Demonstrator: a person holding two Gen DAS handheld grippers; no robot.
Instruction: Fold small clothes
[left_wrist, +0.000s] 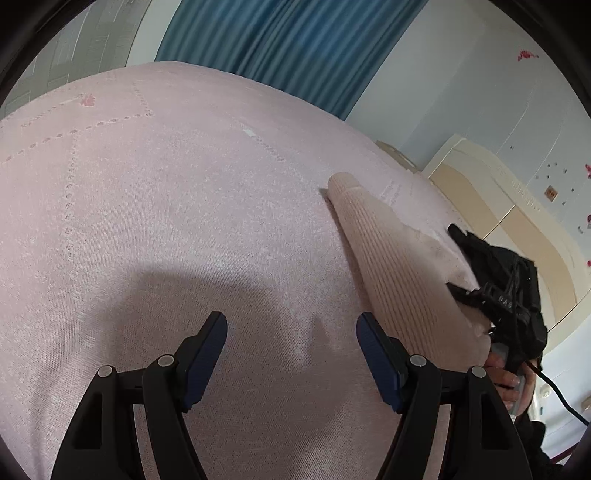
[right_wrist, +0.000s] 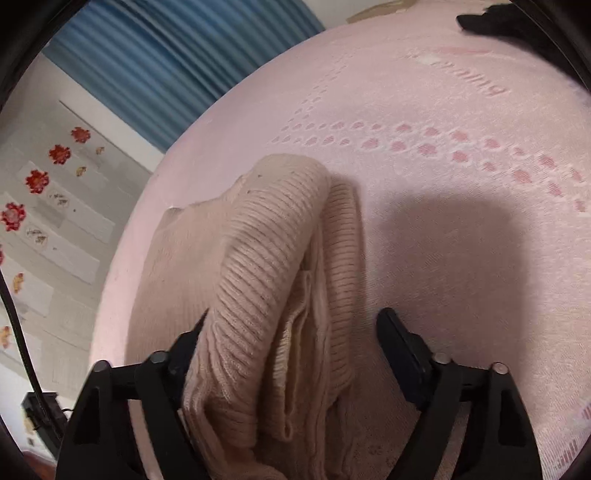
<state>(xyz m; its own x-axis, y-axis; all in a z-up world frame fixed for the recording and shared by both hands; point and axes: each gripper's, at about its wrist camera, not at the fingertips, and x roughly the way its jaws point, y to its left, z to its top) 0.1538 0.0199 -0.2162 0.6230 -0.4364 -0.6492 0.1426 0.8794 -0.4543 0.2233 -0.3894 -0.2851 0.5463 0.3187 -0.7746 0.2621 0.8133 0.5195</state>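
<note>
Two tools, both w/ jaws spread wide. Left tool (left_wrist: 291, 325) hovers over bare pink bed sheet (left_wrist: 166, 192), gripping nothing. Right tool (right_wrist: 291, 332) sits around the beige ribbed knit garment (right_wrist: 258, 258), which lies bunched on the sheet near the bed edge; fabric drapes over its left finger, jaws not closed on it.

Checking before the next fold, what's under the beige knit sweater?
The beige knit sweater lies on the pink bedsheet, which shows all around it. Anything directly beneath its folds is covered.
</note>
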